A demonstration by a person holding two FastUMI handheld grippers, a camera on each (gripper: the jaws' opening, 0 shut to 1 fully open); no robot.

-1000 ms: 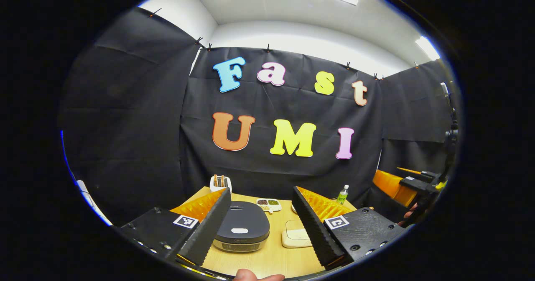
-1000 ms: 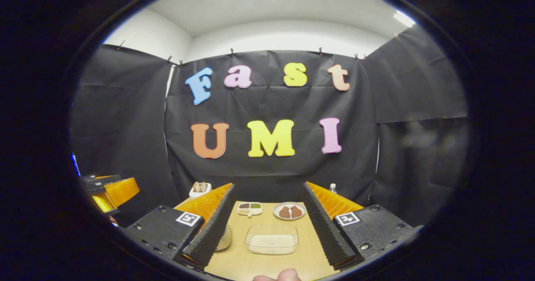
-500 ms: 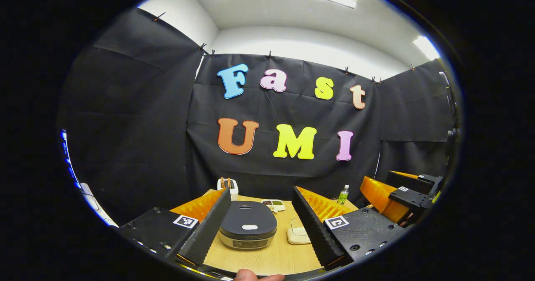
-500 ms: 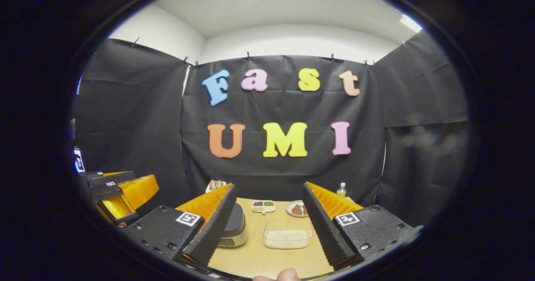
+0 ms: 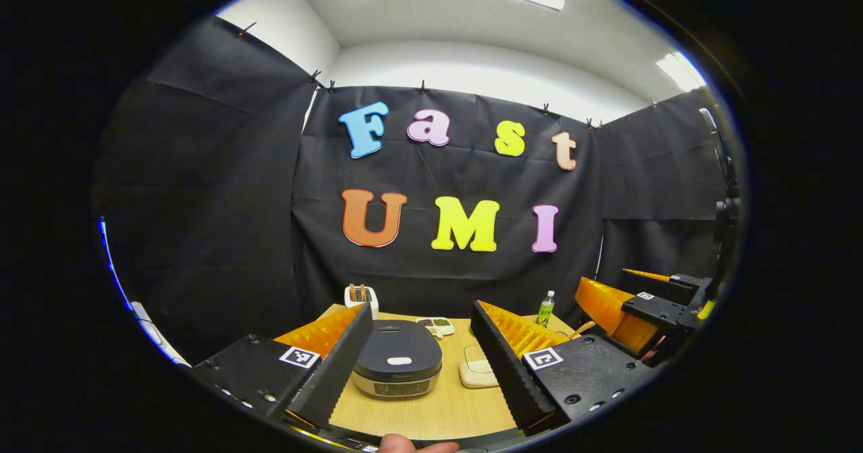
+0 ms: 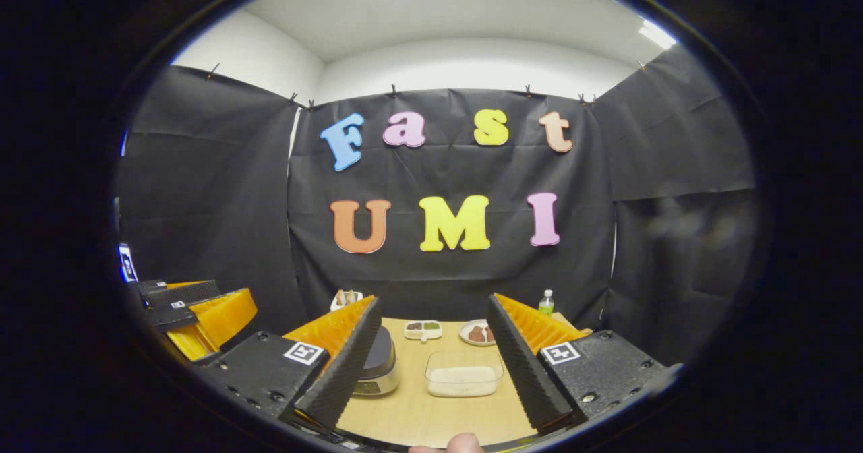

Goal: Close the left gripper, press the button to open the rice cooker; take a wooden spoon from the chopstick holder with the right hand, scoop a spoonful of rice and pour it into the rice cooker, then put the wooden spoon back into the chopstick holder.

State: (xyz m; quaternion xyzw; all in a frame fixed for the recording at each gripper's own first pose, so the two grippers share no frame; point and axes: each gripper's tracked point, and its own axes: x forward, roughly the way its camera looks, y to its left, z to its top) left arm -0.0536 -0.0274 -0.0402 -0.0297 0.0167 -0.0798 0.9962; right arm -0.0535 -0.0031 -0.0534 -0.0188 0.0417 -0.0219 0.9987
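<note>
In the left gripper view, the left gripper [image 5: 421, 362] is spread wide above the wooden table [image 5: 438, 416], bare wood lying at 6 o'clock of the closed rice cooker [image 5: 398, 367]. The chopstick holder [image 5: 360, 297] stands at 11 o'clock of the cooker against the booth's wall, a divided dish [image 5: 436, 325] at 1 o'clock, a green-labelled bottle [image 5: 545, 309] at the far edge. In the right gripper view, the right gripper [image 6: 431, 365], also spread wide, frames a clear rice container [image 6: 463, 379] at 3 o'clock of the cooker [image 6: 377, 369], open wood lying between them, and a plate [image 6: 476, 332] at 12 o'clock of the container.
</note>
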